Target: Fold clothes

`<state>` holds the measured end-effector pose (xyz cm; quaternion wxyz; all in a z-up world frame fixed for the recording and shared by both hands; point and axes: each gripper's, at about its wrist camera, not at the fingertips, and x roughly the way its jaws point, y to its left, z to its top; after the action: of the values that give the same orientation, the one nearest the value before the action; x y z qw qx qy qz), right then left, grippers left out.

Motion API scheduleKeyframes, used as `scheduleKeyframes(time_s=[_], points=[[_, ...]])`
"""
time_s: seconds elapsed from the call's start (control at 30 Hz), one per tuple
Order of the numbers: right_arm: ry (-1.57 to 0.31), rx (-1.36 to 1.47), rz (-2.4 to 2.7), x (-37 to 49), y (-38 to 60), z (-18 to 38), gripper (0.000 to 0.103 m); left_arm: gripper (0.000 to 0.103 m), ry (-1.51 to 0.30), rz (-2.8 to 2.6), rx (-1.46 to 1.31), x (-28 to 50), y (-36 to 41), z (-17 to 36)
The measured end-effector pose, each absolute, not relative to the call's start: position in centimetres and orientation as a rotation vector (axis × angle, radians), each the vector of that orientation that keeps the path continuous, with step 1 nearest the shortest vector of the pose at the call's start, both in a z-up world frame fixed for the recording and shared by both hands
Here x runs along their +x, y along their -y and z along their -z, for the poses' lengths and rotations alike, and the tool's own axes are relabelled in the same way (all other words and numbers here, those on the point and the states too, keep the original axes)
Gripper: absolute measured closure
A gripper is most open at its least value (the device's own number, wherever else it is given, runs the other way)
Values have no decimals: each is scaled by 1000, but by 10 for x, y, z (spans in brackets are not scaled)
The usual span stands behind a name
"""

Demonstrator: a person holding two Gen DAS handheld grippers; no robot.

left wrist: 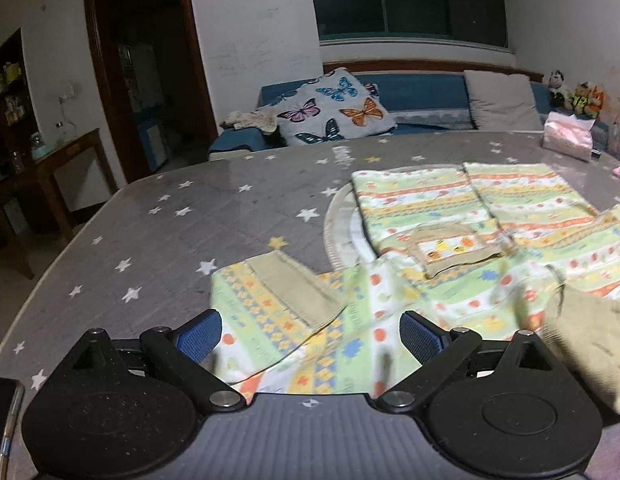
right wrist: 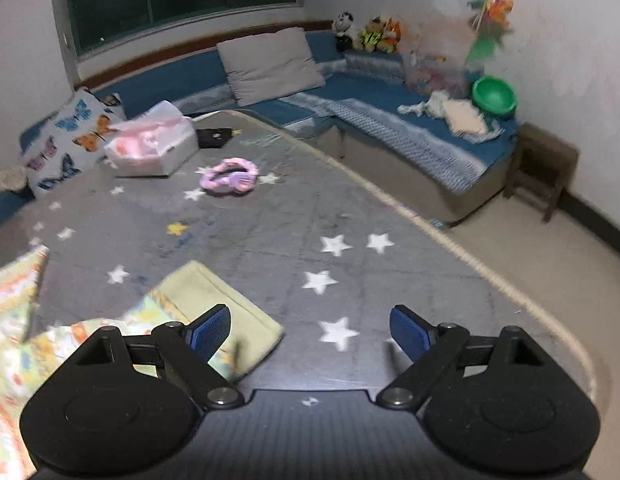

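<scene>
A patterned garment [left wrist: 449,248] is being laid out on the star-printed table [left wrist: 170,216], spread from the table's middle toward its near edge. Its two legs are lying flat side by side on the far part. Its khaki-trimmed sleeve [left wrist: 286,288] is stretched toward the left edge, and a second cuff [right wrist: 226,308] is shown in the right wrist view on the right side, near the table's right edge.

The left gripper [left wrist: 310,336] is being held wide apart over the near cloth. The fabric is passing beneath and between the blue pads, but nothing is being pinched. The right gripper [right wrist: 310,332] is likewise being held released; bare table is seen between its jaws, and the cuff is lying just beside its left pad [right wrist: 210,332]. Both views are blurred at the cloth.

The step in hand is judged to be the spreading, with no fold yet seen in the sleeves. For the next move, each sleeve end is likely to be taken at its cuff and carried inward over the body. The right gripper would have to be shifted leftward so that the cuff is brought between its jaws.
</scene>
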<state>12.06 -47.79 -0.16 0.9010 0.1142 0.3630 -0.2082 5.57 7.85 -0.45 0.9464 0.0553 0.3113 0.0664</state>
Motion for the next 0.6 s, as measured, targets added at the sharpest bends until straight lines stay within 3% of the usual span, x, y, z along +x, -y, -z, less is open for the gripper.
scheduleKeyframes(time_s=[0.17, 0.33, 0.6], points=[[-744, 235, 375, 118, 466, 1, 13, 26, -632, -131, 145, 64, -79, 9], [-738, 134, 279, 123, 431, -4, 10, 35, -633, -109, 134, 82, -84, 11], [-756, -16, 107, 132, 367, -1, 9, 78, -665, -86, 59, 93, -101, 24]])
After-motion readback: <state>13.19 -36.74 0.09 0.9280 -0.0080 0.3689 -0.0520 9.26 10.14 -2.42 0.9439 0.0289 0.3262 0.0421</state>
